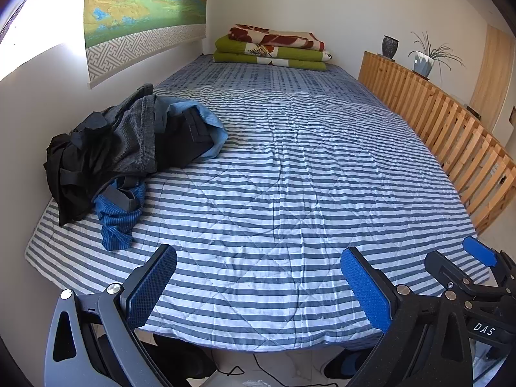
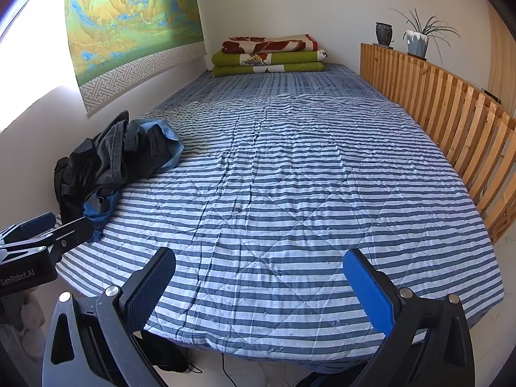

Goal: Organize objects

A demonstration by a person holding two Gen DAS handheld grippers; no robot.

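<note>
A heap of dark clothes [image 1: 125, 148] lies on the left side of the striped bed [image 1: 290, 167], against the wall: black and grey garments, a light blue one, and a blue ribbed piece [image 1: 117, 222] at the front. The same heap of clothes [image 2: 113, 161] shows at the left in the right wrist view. My left gripper [image 1: 259, 285] hangs open over the bed's near edge, nothing between its blue pads. My right gripper [image 2: 261, 287] is also open and empty, to the right of the left one. Both are well short of the clothes.
Folded green and red blankets [image 1: 274, 48] are stacked at the bed's far end. A wooden slatted rail [image 1: 445, 129] runs along the right side, with a vase [image 1: 390, 46] and a potted plant [image 1: 425, 61] on top. A scroll painting [image 1: 142, 9] hangs on the left wall. Cables lie on the floor [image 1: 245, 371] below.
</note>
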